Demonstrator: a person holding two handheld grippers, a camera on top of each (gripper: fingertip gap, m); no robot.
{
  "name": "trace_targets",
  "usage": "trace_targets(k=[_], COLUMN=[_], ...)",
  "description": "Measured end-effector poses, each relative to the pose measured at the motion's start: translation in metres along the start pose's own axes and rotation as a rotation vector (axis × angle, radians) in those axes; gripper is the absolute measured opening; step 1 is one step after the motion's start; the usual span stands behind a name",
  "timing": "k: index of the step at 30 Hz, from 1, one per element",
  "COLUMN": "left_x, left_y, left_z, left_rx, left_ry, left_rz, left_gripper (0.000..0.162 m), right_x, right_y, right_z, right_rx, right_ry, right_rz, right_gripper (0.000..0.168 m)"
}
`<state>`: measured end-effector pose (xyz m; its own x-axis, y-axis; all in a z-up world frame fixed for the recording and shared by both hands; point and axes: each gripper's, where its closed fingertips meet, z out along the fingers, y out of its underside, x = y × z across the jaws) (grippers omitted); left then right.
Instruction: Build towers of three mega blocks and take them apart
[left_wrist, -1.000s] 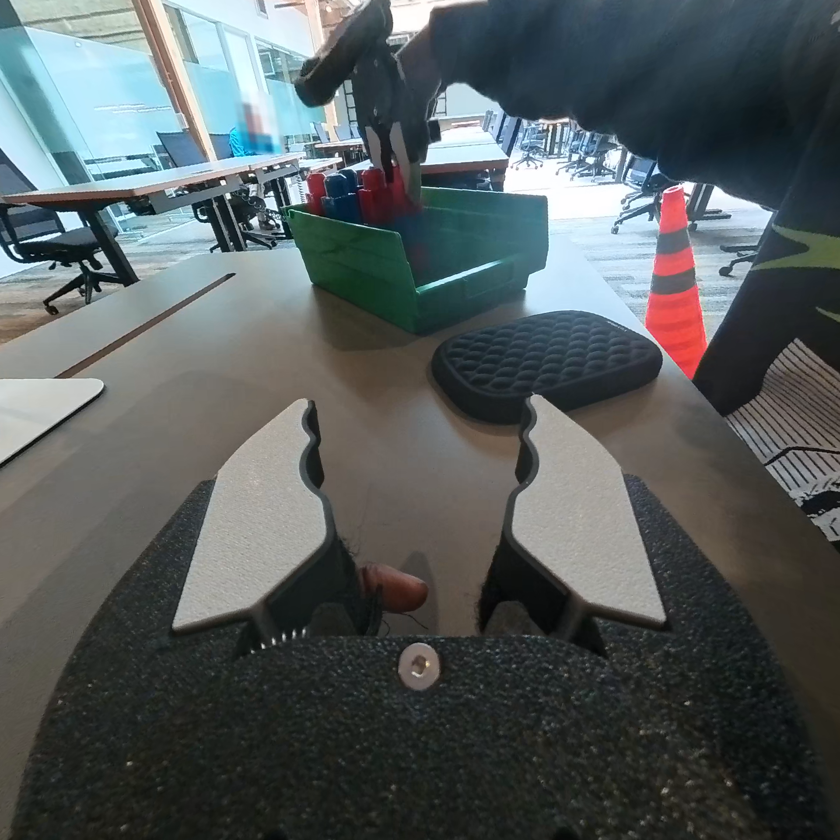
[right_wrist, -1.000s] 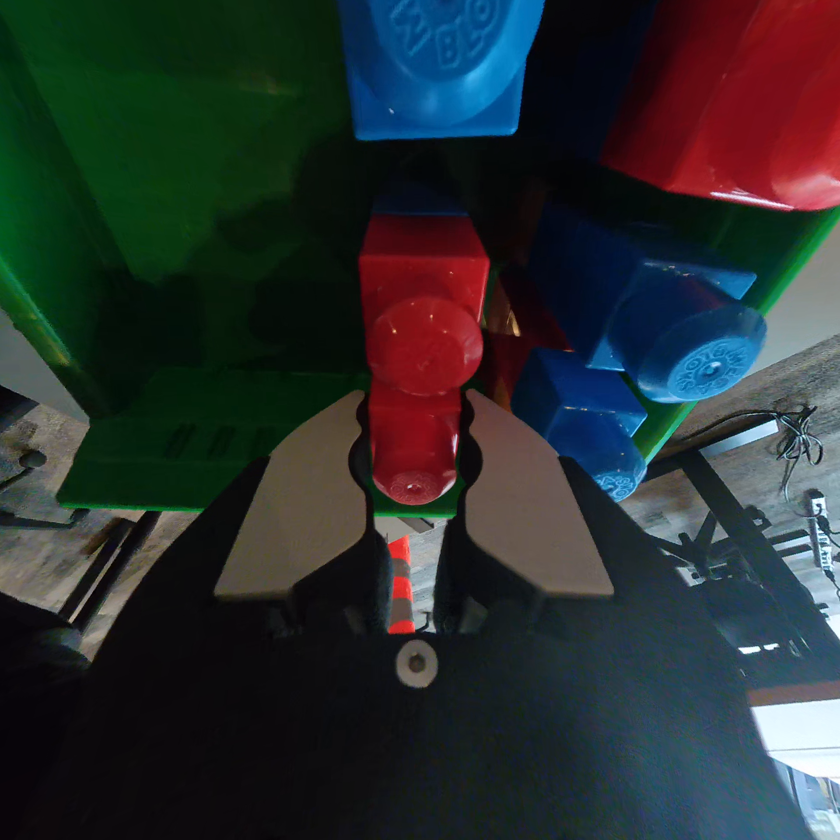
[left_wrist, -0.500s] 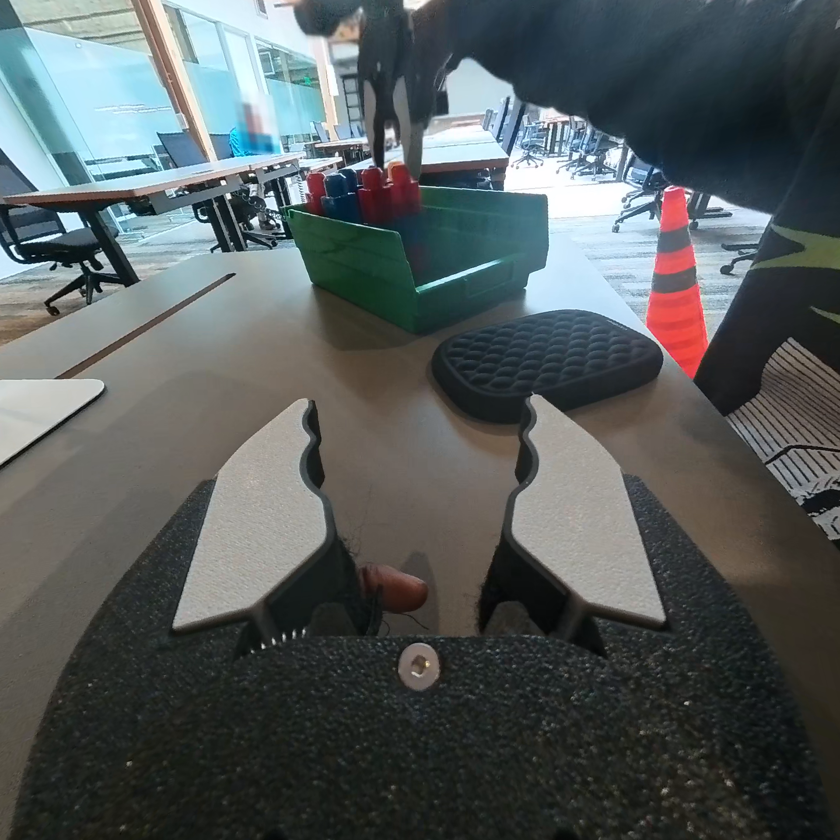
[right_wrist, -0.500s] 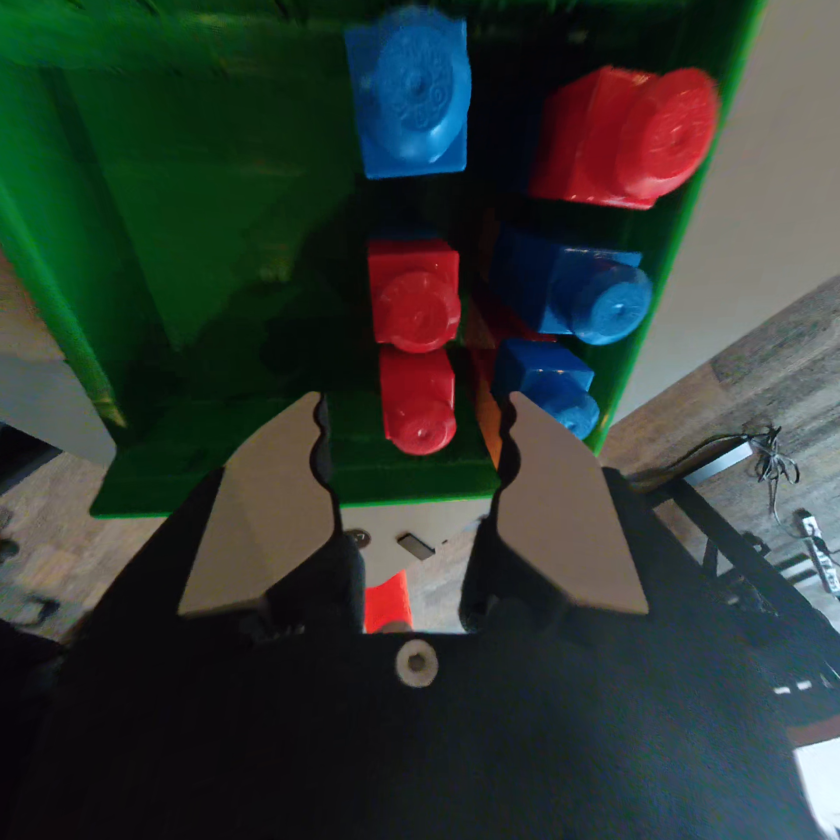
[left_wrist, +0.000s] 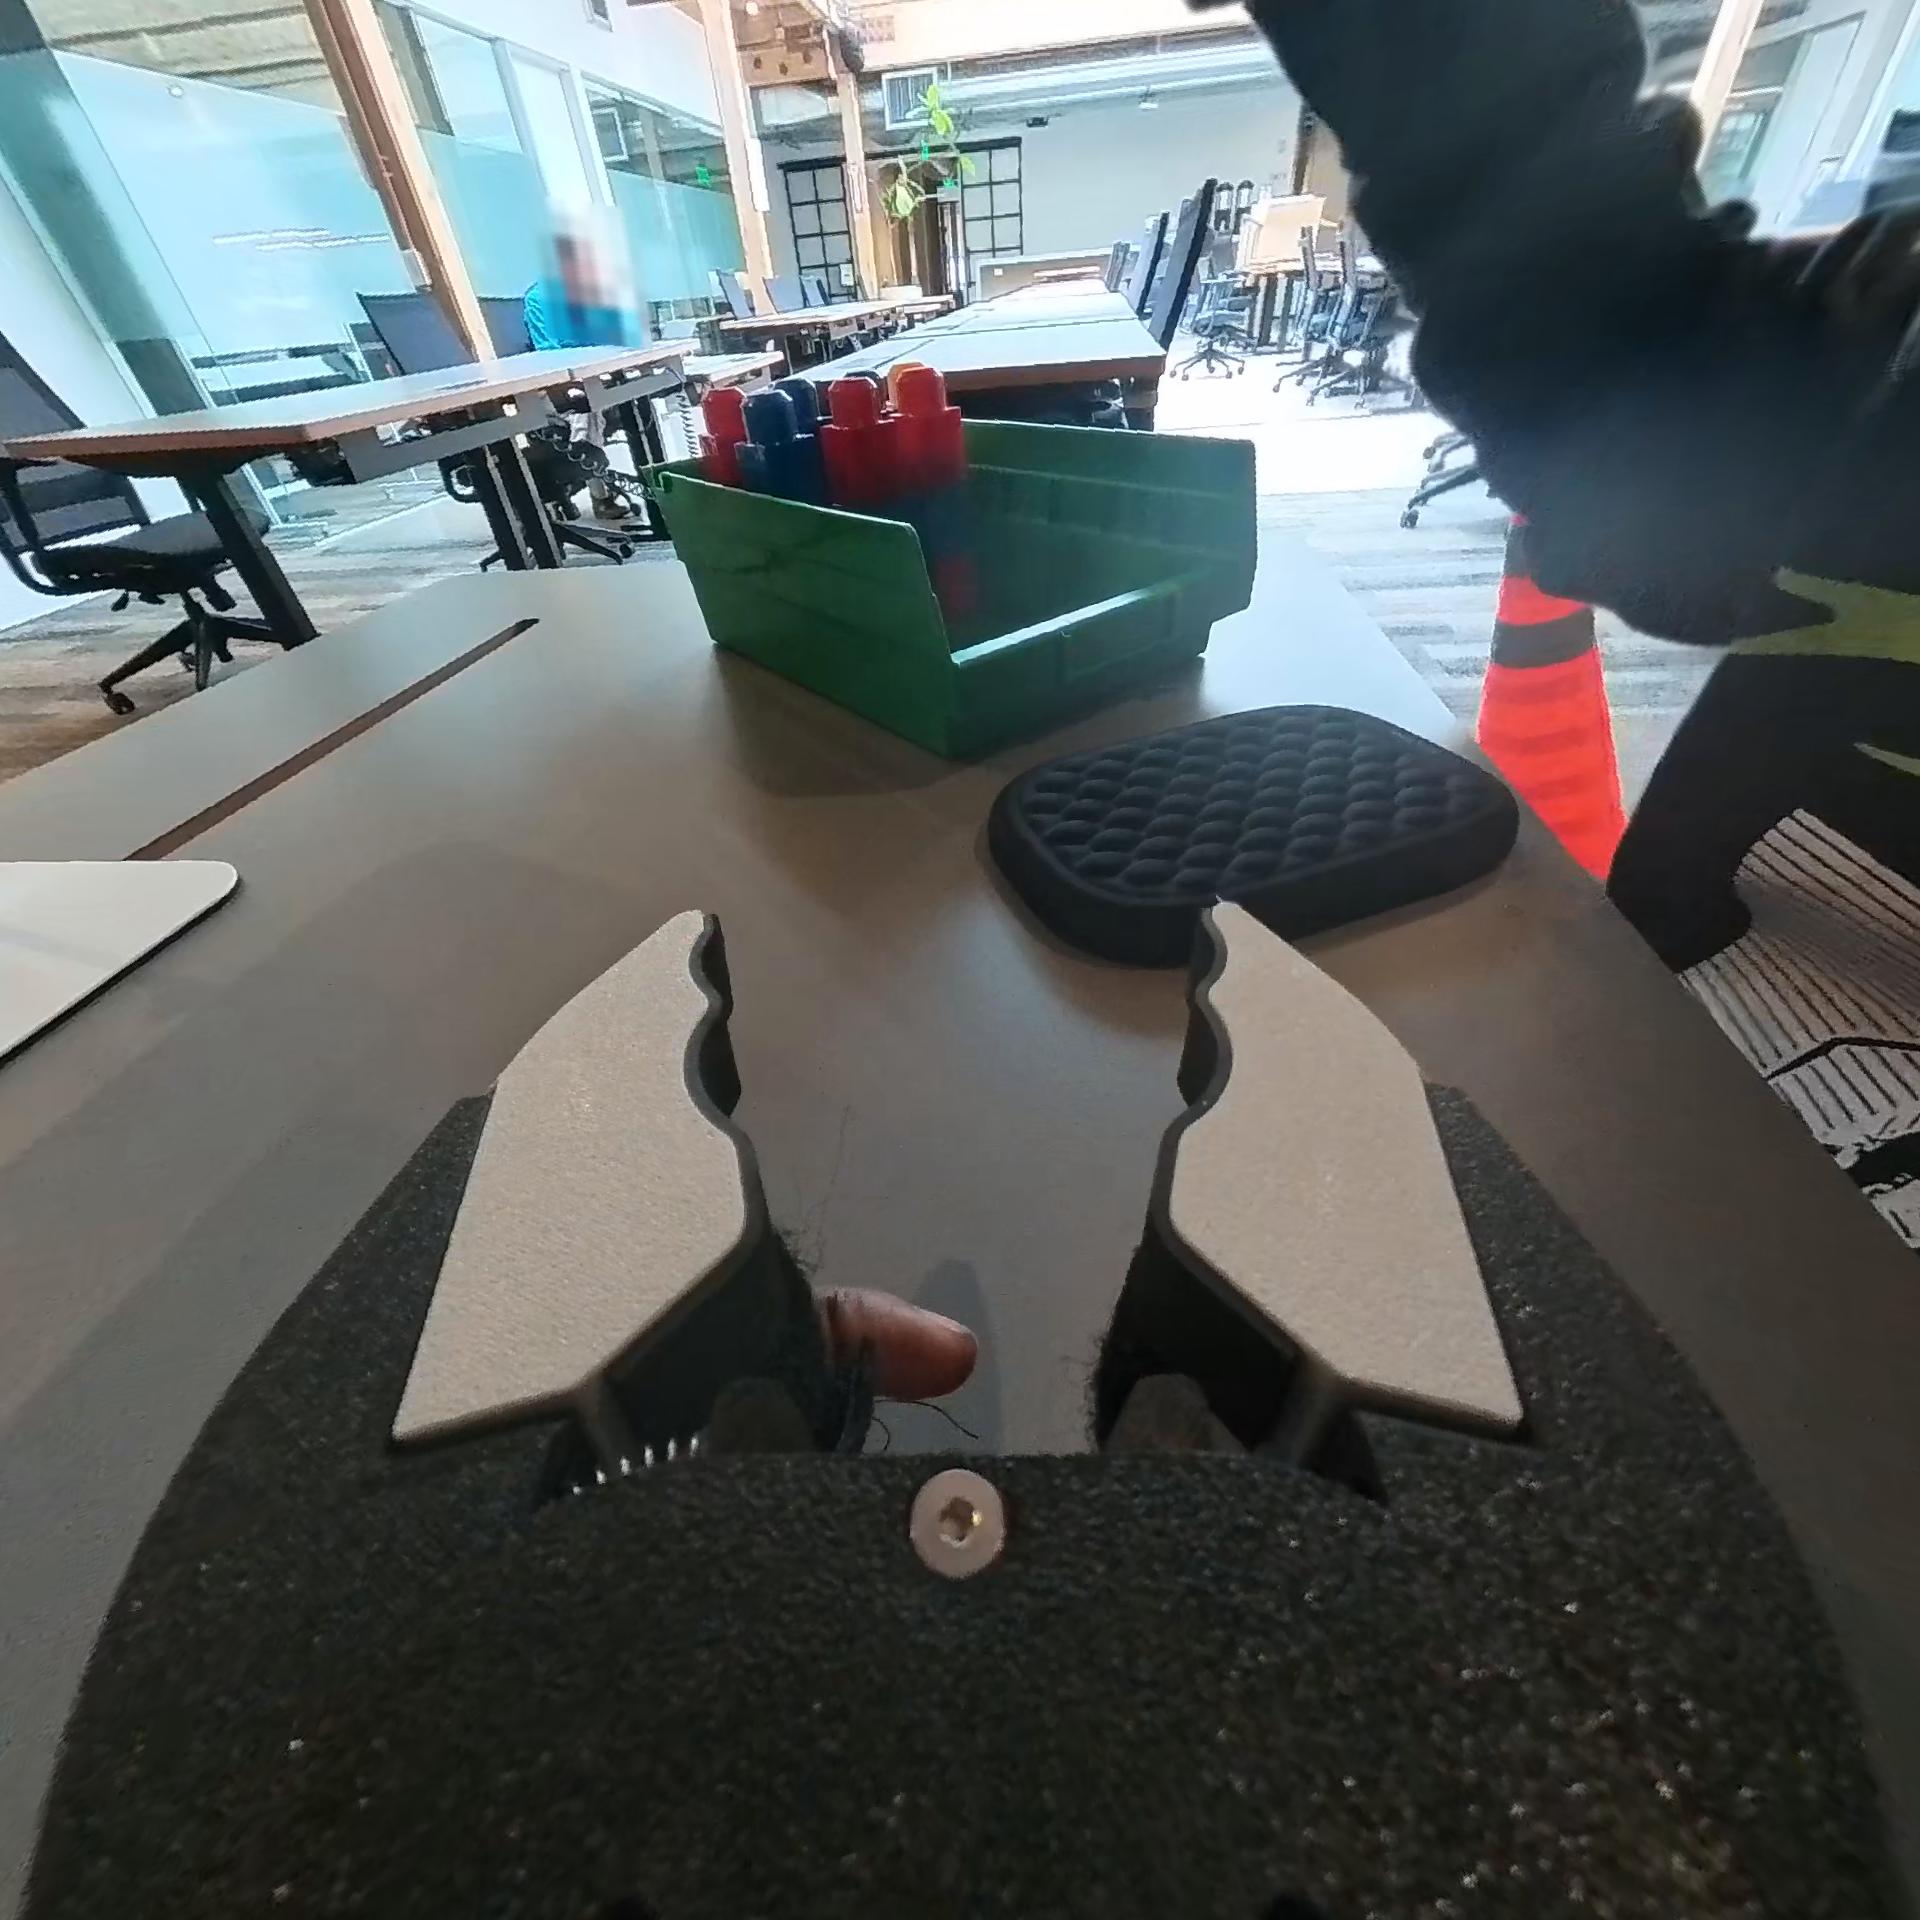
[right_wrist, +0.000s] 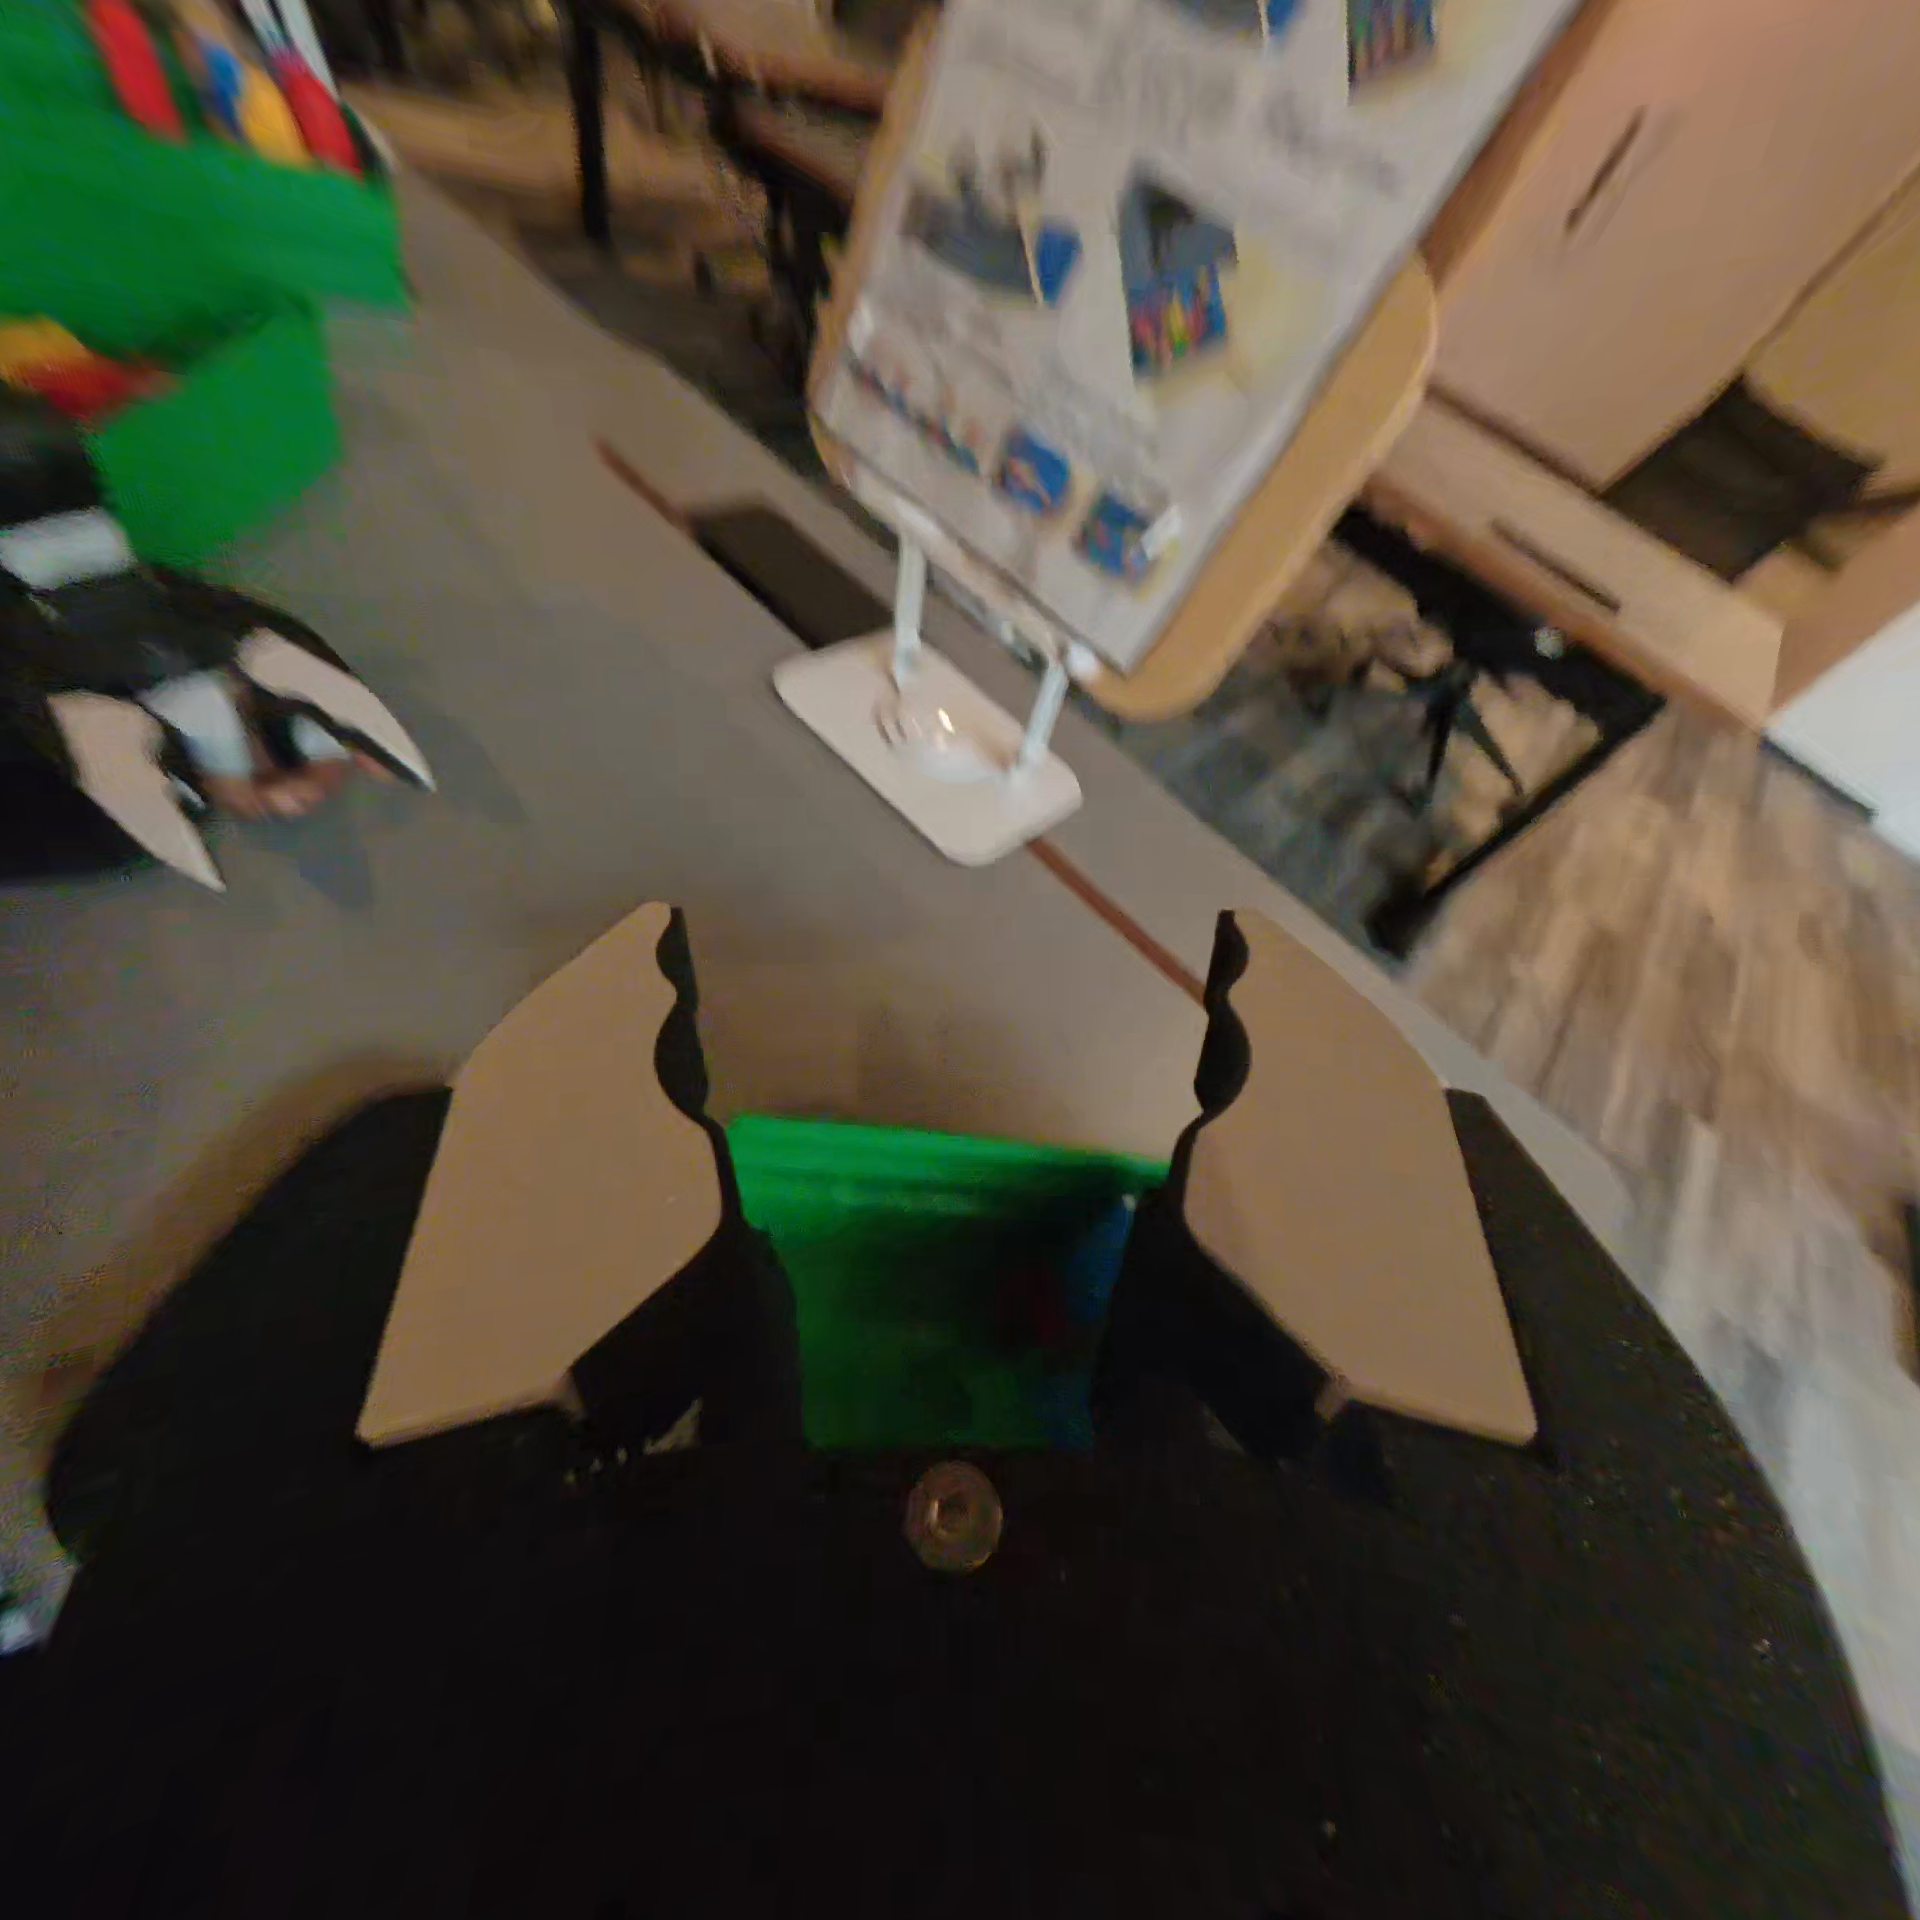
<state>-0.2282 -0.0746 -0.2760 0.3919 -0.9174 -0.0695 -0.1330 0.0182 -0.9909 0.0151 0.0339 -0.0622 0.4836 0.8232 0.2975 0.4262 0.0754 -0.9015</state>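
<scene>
Both grippers, left (left_wrist: 961, 1023) and right (right_wrist: 945, 1023), wide apart and empty, black textured pad (left_wrist: 1252, 821) beside green bin (left_wrist: 831, 603) of blocks (left_wrist: 831, 442).

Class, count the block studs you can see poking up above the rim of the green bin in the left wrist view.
5. Above the green plastic bin, left to right: red stud, dark blue stud, dark blue stud, red stud, orange-red stud. More blocks may sit hidden lower inside.
</scene>
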Motion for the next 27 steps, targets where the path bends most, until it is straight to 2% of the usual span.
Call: trace_targets(k=[3,6,13,17,20,23,27], left_x=[0.0,0.0,-0.001,-0.002,-0.002,-0.004,-0.006], left_y=[0.0,0.0,-0.001,-0.002,-0.004,-0.01,-0.025], left_z=[0.0,0.0,0.0,0.0,0.0,-0.002,-0.007], left_rx=[-0.002,-0.001,0.008,0.014,0.021,0.043,0.047], left_ry=[-0.003,-0.008,-0.016,-0.019,-0.028,-0.047,-0.082], left_rz=[0.007,0.011,0.013,0.011,0.023,0.036,0.015], left_gripper=[0.084,0.084,0.084,0.084,0.084,0.084,0.084], right_x=[-0.051,-0.099,-0.165,-0.196,-0.212,-0.219,-0.225], right_y=[-0.026,-0.036,-0.014,0.015,0.049,0.069,0.09], right_z=[0.003,0.012,0.059,0.092,0.111,0.115,0.122], right_rx=[0.193,0.335,0.494,0.469,0.398,0.42,0.331], right_ry=[-0.082,-0.179,-0.274,-0.332,-0.306,-0.269,-0.265], right_rz=[0.021,0.05,0.154,0.19,0.203,0.25,0.268], right_gripper=[0.094,0.094,0.089,0.092,0.095,0.092,0.092])
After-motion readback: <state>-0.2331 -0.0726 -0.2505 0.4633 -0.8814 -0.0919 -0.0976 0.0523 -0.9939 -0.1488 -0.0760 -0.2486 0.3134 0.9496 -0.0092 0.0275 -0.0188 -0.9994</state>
